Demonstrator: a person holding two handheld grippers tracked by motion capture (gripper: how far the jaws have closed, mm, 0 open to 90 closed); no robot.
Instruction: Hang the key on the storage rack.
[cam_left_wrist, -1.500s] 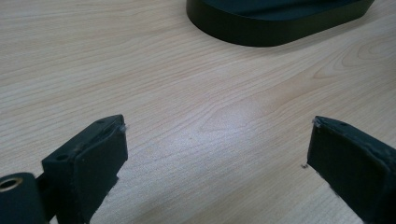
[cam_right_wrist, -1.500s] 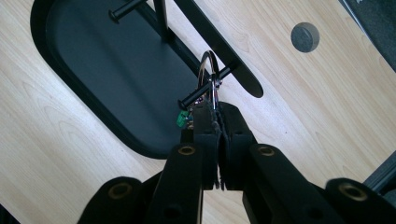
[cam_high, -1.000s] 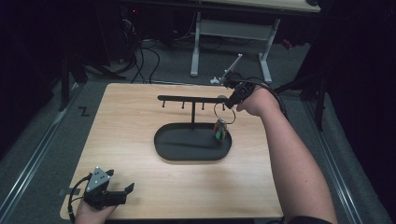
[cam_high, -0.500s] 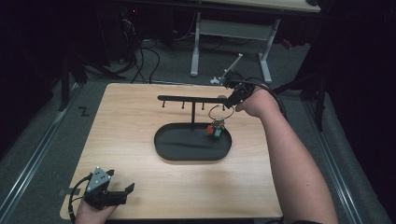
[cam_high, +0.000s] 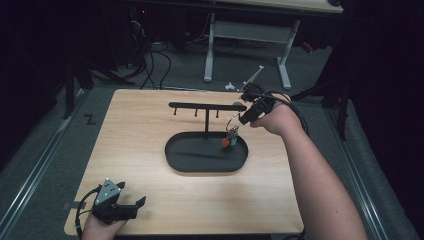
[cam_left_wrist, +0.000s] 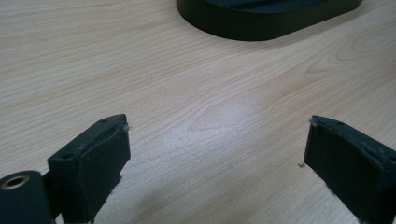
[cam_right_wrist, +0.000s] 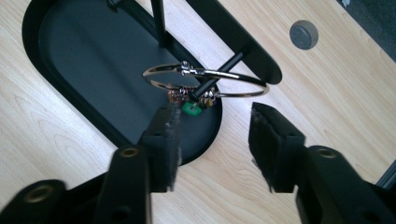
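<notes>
One key ring (cam_right_wrist: 205, 81) with small charms hangs on the black rack's (cam_high: 207, 106) right peg over its oval tray (cam_high: 200, 162), right gripper (cam_right_wrist: 212, 126) jaws just opened beside it, left gripper (cam_high: 131, 210) spread on the near-left desk (cam_high: 150, 130).

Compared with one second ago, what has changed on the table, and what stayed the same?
The right gripper has just been opening its jaws and has let go of the key ring, which now hangs on a peg of the black rack, its charms over the tray. Nothing is between the jaws now. The left gripper stayed at the near left corner, open and empty; rack and tray did not move.
</notes>
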